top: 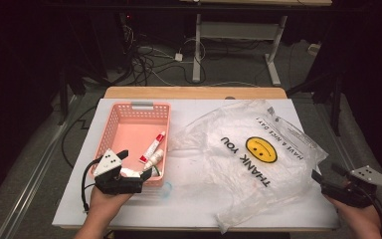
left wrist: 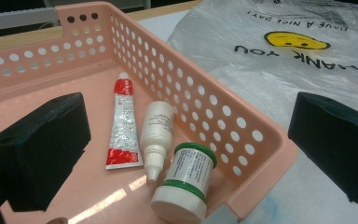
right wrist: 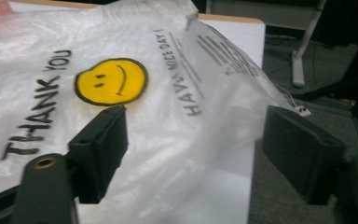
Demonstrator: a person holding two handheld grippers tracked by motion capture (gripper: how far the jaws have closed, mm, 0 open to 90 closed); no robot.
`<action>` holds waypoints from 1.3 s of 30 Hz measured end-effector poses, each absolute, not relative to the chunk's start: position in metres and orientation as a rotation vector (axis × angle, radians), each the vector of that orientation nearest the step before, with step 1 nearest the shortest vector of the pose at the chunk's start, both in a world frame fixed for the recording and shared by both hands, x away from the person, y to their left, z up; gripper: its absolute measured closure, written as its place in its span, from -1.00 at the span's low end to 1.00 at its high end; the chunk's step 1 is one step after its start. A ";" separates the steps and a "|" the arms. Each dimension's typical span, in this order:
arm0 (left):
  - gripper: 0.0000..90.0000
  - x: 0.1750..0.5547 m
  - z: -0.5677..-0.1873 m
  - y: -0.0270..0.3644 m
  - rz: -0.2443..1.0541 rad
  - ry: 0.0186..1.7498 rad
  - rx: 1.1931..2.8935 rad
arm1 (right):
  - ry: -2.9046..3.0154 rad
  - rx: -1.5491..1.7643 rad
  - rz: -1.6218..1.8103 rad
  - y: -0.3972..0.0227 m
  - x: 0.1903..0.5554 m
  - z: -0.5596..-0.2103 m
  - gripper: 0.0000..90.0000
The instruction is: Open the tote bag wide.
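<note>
A pink perforated basket [top: 142, 107] stands on the left of the white table. Inside it, near its right wall, lie a red-and-white tube [left wrist: 121, 123], a white dropper bottle [left wrist: 154, 133] and a white jar with green bands [left wrist: 186, 179]. My left gripper [top: 145, 174] is open, its jaws [left wrist: 186, 126] straddling the basket's near right corner, one inside and one outside. A crumpled clear plastic bag [top: 248, 154] with a yellow smiley and "THANK YOU" covers the table's right half. My right gripper [top: 323, 181] is open at the bag's right edge, with plastic lying between its jaws [right wrist: 196, 135].
The bag's loose near end [top: 229, 219] reaches almost to the table's front edge. The table's right edge [right wrist: 256, 93] runs close beside the right gripper, with floor beyond. Cables and a desk frame [top: 196, 45] lie on the floor behind the table.
</note>
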State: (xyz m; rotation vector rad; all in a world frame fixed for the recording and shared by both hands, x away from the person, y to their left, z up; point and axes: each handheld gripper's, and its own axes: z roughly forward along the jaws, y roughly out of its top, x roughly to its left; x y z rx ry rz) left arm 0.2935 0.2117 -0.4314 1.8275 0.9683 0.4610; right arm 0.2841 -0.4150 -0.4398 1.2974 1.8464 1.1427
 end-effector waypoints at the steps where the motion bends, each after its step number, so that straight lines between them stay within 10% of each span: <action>1: -1.00 0.293 -0.431 0.212 0.455 0.971 1.817 | 1.845 1.280 1.152 -0.413 0.284 -0.438 -0.61; 8: -1.00 0.294 -0.432 0.211 0.434 0.985 1.808 | 1.916 1.240 1.234 -0.388 0.289 -0.434 -1.00; 39: -1.00 0.294 -0.433 0.217 0.479 1.016 1.817 | 2.129 1.033 1.299 -0.257 0.353 -0.429 -0.98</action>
